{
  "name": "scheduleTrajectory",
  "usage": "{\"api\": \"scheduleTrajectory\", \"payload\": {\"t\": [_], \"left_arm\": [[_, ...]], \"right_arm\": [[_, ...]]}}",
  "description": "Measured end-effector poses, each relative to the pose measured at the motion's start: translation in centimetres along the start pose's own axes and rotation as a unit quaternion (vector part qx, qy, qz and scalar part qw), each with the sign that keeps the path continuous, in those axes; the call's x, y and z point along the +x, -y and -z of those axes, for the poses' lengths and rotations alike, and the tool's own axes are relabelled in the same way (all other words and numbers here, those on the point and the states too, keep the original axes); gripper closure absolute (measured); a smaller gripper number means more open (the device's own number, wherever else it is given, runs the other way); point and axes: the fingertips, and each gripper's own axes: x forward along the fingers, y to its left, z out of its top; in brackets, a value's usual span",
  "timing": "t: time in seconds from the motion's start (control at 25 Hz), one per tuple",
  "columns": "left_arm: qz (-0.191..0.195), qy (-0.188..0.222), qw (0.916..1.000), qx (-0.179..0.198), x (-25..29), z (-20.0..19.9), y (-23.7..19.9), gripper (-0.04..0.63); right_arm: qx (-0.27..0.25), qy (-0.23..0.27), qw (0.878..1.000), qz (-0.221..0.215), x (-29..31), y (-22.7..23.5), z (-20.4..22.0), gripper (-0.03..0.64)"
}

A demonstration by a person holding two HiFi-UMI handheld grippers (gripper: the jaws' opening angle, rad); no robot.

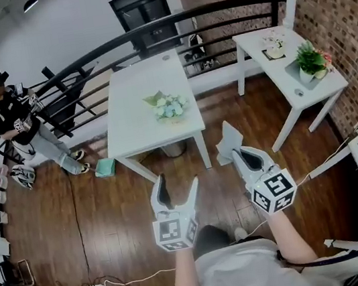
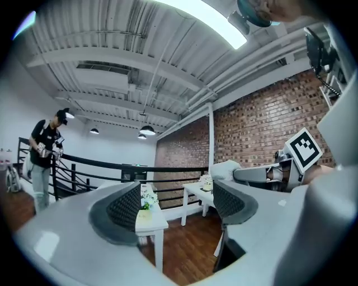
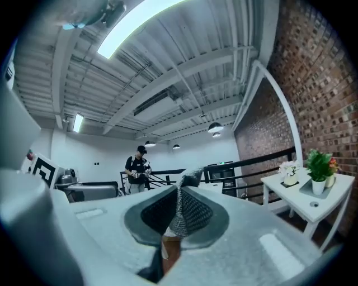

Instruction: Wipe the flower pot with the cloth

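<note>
A green plant in a white flower pot (image 1: 312, 65) stands on a grey tray at the right end of the small white table (image 1: 252, 45) by the brick wall. In the right gripper view the flower pot (image 3: 318, 185) lies far off to the right. My right gripper (image 1: 240, 155) is shut on a grey cloth (image 1: 228, 139), and the cloth (image 3: 187, 184) sticks up from between its pads. My left gripper (image 1: 177, 181) is held beside it over the wooden floor, open with nothing between its jaws. In its own view the left gripper (image 2: 179, 204) faces the tables, both a good way ahead.
A larger white table (image 1: 139, 105) with a pale bouquet (image 1: 170, 106) stands straight ahead. A second small flower pot (image 1: 275, 45) sits at the back of the side table. A person (image 1: 17, 118) stands by the black railing (image 1: 83, 60) at the left. Cables (image 1: 114, 285) trail on the floor.
</note>
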Motion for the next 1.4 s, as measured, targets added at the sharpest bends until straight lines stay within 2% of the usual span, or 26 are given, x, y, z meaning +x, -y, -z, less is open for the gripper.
{"api": "scheduleTrajectory", "payload": {"t": [0.16, 0.28, 0.52, 0.64, 0.8, 0.96, 1.08, 1.16, 1.24, 1.28, 1.32, 1.4], "left_arm": [[-0.014, -0.015, 0.9997, -0.01, 3.0, 1.3, -4.3, 0.172], [0.001, -0.021, 0.9997, -0.011, 7.1, 2.4, -7.5, 0.172], [0.073, -0.041, 0.9965, -0.006, 16.7, 3.5, -13.3, 0.162], [0.094, -0.075, 0.9927, -0.015, 19.8, 5.6, -17.7, 0.159], [0.118, -0.123, 0.9852, -0.021, 23.6, 9.5, -22.0, 0.156], [0.13, -0.189, 0.9724, -0.046, 26.4, 15.7, -24.8, 0.153], [0.167, -0.216, 0.9602, -0.058, 29.7, 19.4, -26.0, 0.107], [0.208, -0.237, 0.9483, -0.04, 31.8, 22.1, -26.1, 0.04], [0.25, -0.262, 0.9322, -0.01, 33.4, 24.8, -25.8, -0.029], [0.263, -0.274, 0.9251, 0.007, 34.2, 26.1, -25.8, -0.035], [0.27, -0.281, 0.9204, 0.02, 35.2, 27.1, -26.0, -0.035], [0.278, -0.282, 0.9182, 0.017, 37.5, 28.1, -26.4, -0.035]], "right_arm": [[-0.013, -0.011, 0.999, -0.033, 5.6, -0.5, 0.4, 0.613], [-0.029, -0.018, 0.999, -0.04, 10.1, -0.5, 0.9, 0.613], [-0.035, -0.029, 0.999, -0.011, 20.5, 1.6, -0.3, 0.612], [-0.041, -0.031, 0.999, 0.0, 25.4, 1.0, -0.9, 0.612], [-0.049, -0.059, 0.997, 0.021, 29.7, 0.9, -0.2, 0.612], [-0.052, -0.103, 0.992, 0.042, 30.9, 2.1, 1.5, 0.612], [-0.059, -0.12, 0.99, 0.038, 32.4, 3.0, 1.9, 0.612], [-0.066, -0.127, 0.989, 0.035, 33.0, 3.4, 2.0, 0.612], [-0.071, -0.136, 0.987, 0.039, 32.8, 4.0, 2.1, 0.612], [-0.073, -0.142, 0.986, 0.043, 32.6, 4.5, 2.2, 0.612], [-0.072, -0.148, 0.985, 0.049, 32.4, 5.2, 2.5, 0.612], [-0.064, -0.158, 0.983, 0.063, 31.9, 6.7, 3.1, 0.612]]}}
